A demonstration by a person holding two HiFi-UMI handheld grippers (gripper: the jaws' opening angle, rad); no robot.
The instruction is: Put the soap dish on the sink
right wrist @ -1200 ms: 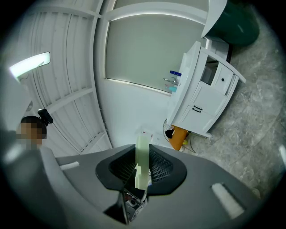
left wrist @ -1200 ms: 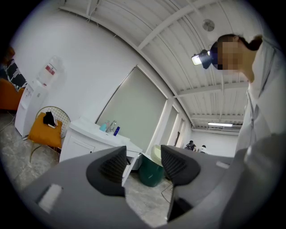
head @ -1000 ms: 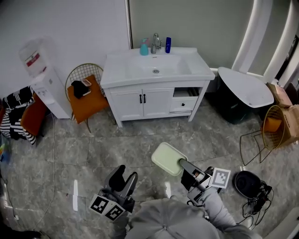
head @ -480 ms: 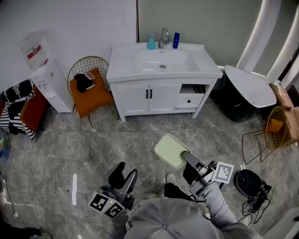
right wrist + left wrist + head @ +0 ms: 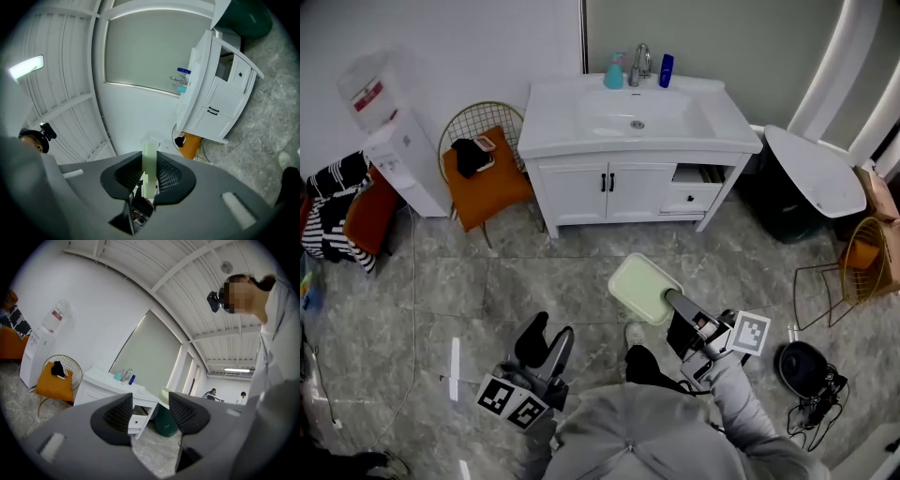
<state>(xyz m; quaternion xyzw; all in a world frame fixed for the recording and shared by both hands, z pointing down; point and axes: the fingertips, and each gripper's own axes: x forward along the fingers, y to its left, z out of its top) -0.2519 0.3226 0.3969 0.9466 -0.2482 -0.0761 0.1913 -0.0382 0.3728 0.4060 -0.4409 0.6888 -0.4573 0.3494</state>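
Observation:
In the head view a pale green soap dish [image 5: 643, 288] hangs over the floor, with my right gripper [image 5: 669, 302] shut on its near edge. The right gripper view shows the soap dish [image 5: 149, 166] edge-on, pinched between the two dark pads. Ahead stands the white sink [image 5: 637, 114] on a white cabinet [image 5: 623, 192], also seen as the sink [image 5: 110, 381] in the left gripper view. My left gripper [image 5: 544, 342] is low at the left with its jaws apart and nothing between them; that same left gripper [image 5: 149, 412] looks toward the cabinet.
A teal soap bottle [image 5: 614, 73], a tap [image 5: 639, 62] and a blue bottle [image 5: 666, 67] stand at the sink's back. An orange chair [image 5: 486, 178] and a water dispenser [image 5: 394, 145] are left of it. A white oval tabletop [image 5: 814, 171] and wire basket [image 5: 855, 262] are right.
Both grippers and the soap dish have moved forward toward the sink, which now sits closer and more central in the head view. The grip on the dish is unchanged.

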